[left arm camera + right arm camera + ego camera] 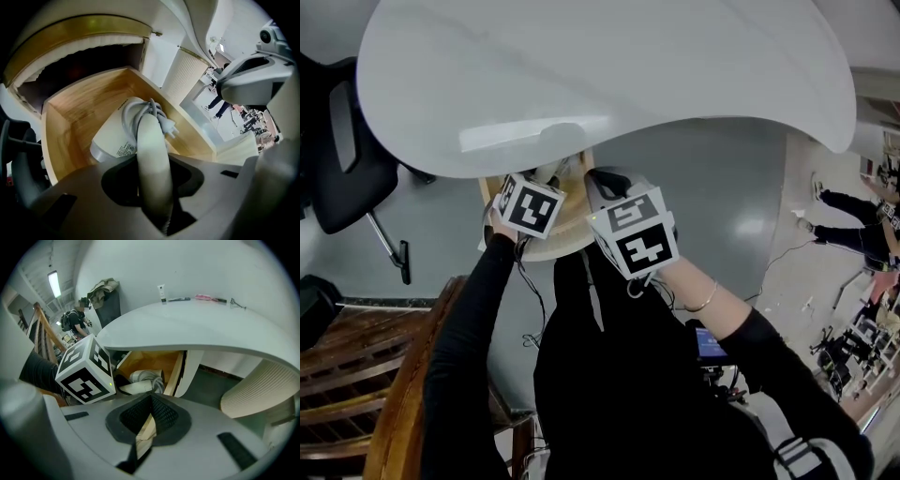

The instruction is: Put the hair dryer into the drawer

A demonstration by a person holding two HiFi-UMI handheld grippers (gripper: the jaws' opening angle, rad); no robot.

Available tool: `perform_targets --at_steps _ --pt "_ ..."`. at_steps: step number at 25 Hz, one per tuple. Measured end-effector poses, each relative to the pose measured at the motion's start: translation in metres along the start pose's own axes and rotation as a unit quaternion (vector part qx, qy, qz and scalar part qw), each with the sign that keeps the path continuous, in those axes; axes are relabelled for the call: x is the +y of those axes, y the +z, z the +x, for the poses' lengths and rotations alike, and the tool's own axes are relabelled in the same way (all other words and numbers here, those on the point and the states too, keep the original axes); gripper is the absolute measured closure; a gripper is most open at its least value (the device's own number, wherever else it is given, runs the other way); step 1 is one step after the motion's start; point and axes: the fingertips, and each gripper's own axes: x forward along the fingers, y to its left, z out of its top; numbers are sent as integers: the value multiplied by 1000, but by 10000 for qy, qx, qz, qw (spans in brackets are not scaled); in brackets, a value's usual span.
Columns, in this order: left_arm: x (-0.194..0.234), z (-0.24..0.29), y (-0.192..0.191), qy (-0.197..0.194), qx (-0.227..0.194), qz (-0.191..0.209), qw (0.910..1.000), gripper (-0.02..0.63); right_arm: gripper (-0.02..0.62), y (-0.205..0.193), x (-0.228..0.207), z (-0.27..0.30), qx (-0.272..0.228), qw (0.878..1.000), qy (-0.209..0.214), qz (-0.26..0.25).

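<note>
The white hair dryer [112,138] lies inside the open wooden drawer [70,108], its grey cord wound round the handle [152,150]. My left gripper [151,180] is shut on that handle and points steeply down into the drawer. In the head view the left gripper [546,180] and the right gripper [612,183] sit side by side over the drawer [572,239], under the table's edge. The right gripper view shows the hair dryer [143,378] in the drawer [150,357]. My right gripper [144,427] is shut on the pale wooden front edge of the drawer.
A white rounded tabletop [609,75] overhangs the drawer. A ribbed white pedestal [258,390] stands to the right. A black chair [342,159] and a wooden chair [356,366] are at the left. A small bottle [162,293] and a pink comb [206,297] lie on the table.
</note>
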Motion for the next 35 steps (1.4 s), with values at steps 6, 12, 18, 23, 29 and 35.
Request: perform_targets --at_steps 6,12,18,23,29,35 --pt "-5 8 -5 -70 259 68 9996 466 594 -1 -3 -1 -7 10000 -21 57" --pt "-5 10 -10 19 454 238 9987 466 594 -4 -2 -3 -12 9999 -52 100" --pt "-4 11 -19 143 679 430 9967 466 594 -8 2 -6 8 9999 -109 130" --pt "-5 15 -22 210 891 462 9947 460 594 -8 -2 -8 15 9998 -115 163" --pt "-3 16 -25 302 1055 533 9925 400 594 -7 -2 -10 -4 9997 -153 190" --pt "1 10 -17 559 903 700 9919 385 594 -5 -4 -12 -32 9996 -209 182"
